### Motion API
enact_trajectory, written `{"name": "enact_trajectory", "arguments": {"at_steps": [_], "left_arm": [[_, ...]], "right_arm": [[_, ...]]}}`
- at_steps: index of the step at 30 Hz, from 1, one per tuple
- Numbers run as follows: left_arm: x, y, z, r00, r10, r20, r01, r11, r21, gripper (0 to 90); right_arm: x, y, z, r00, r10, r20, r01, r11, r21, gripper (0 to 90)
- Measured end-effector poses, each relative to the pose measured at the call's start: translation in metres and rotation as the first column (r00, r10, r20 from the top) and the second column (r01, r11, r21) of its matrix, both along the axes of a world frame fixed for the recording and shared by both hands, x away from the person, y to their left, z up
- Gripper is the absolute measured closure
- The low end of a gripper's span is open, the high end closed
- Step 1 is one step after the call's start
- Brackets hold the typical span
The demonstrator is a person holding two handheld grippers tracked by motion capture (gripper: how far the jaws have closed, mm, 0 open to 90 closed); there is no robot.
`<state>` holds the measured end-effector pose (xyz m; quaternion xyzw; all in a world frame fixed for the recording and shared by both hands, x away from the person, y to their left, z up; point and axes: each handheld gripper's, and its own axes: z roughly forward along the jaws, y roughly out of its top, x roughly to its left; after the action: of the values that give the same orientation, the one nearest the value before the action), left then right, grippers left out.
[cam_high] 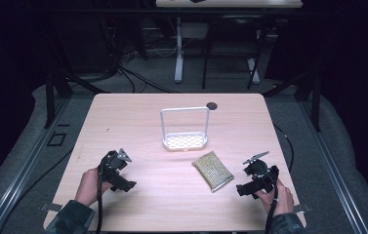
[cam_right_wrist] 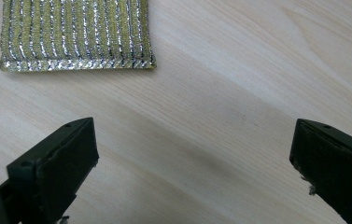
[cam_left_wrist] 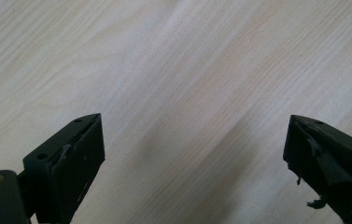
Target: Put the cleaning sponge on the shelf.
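Hovering low over the pale wood-grain table (cam_high: 137, 117), the right gripper (cam_high: 250, 184) has its two black jaws spread wide with nothing between them, and from where I stand it looks set to go for the flat gold-and-silver woven scouring pad (cam_high: 213, 170) lying just beside it, toward the table's middle. In the right gripper view the pad (cam_right_wrist: 77, 33) sits ahead of the jaws and off to one side, one stitched hem facing them, its shiny ribs running away from the camera. To do this grasp well, I'd say the hand should slide over until the pad is centred between the jaws, come down until the tips almost brush the wood, and close across the narrow width, since so thin and limp a thing gives little edge to bite. On the table the pad's long axis runs diagonally, from the far left corner nearest the white wire-handled perforated sponge holder (cam_high: 185, 140) down toward the near right, pointing roughly at the right hand. The holder stands upright, a little apart from the pad. Over on the other side the left gripper (cam_high: 119, 175) is equally wide apart and empty, facing bare wood well away from the pad.
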<state>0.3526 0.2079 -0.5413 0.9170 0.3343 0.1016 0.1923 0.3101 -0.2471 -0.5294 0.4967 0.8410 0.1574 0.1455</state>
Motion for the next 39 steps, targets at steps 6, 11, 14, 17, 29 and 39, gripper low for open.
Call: {"name": "enact_trajectory", "arguments": {"at_steps": [6, 11, 14, 17, 29, 39], "left_arm": [[0.000, -0.001, -0.001, 1.0000, -0.001, 0.000, 0.001, 0.9999, 0.014, 5.0], [0.000, -0.001, -0.001, 1.0000, -0.004, 0.000, 0.004, 0.9996, 0.029, 3.2], [0.001, -0.002, -0.002, 1.0000, -0.007, 0.002, 0.007, 0.9993, 0.037, 3.3], [0.001, -0.003, -0.002, 1.0000, -0.009, -0.002, 0.009, 0.9994, 0.034, 3.3], [0.001, -0.002, -0.002, 1.0000, -0.010, 0.002, 0.010, 0.9994, 0.034, 3.2], [0.001, -0.004, -0.003, 0.9999, -0.014, -0.004, 0.014, 0.9992, 0.038, 3.3]], "right_arm": [[-0.001, 0.003, 0.000, 0.9999, 0.013, 0.001, -0.013, 1.000, -0.001, 0.6], [-0.002, 0.008, 0.000, 0.9988, 0.039, 0.031, -0.039, 0.999, -0.001, 0.0], [-0.002, 0.012, -0.001, 0.9981, 0.054, 0.030, -0.053, 0.999, -0.001, 0.0], [-0.001, 0.020, -0.002, 0.9962, 0.083, 0.026, -0.083, 0.996, 0.009, 0.0], [0.005, 0.036, -0.004, 0.9895, 0.140, 0.036, -0.141, 0.990, 0.016, 0.0], [0.010, 0.046, -0.004, 0.9869, 0.155, 0.047, -0.157, 0.987, 0.046, 0.0]]}}
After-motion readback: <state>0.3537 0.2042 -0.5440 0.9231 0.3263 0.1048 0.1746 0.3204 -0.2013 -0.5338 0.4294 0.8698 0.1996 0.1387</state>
